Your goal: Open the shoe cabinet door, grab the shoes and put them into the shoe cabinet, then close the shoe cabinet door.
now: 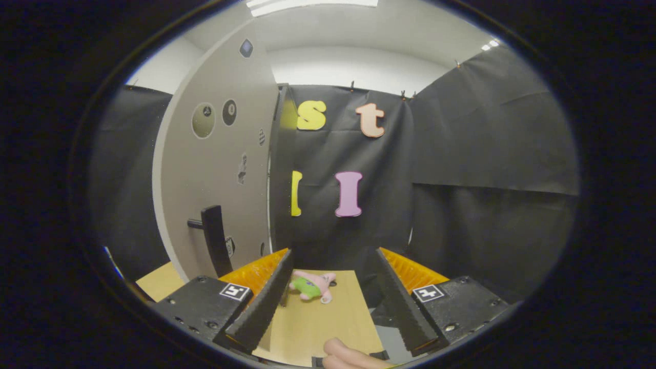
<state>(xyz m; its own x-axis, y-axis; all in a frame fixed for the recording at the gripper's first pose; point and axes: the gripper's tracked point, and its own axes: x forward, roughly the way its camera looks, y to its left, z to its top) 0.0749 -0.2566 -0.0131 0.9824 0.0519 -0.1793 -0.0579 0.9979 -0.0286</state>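
Note:
My gripper [334, 253] is open, and its black ridged fingers [264, 305] stand wide apart with nothing held. The shoe cabinet's grey door [215, 169] rises to the left, just beyond the left finger. It carries several small stickers and a black upright handle [215, 241] low down, close to the left fingertip. Whether the door is ajar I cannot tell. A small pink and green soft item [311, 286] lies on the light wooden tabletop [318, 323], between the fingers and nearer the left one.
Black cloth walls close the booth ahead and to the right. A dark narrow upright [280, 169] stands at the door's right edge. A person's fingers [348, 356] lie on the tabletop below the gripper. The tabletop ends just right of the soft item.

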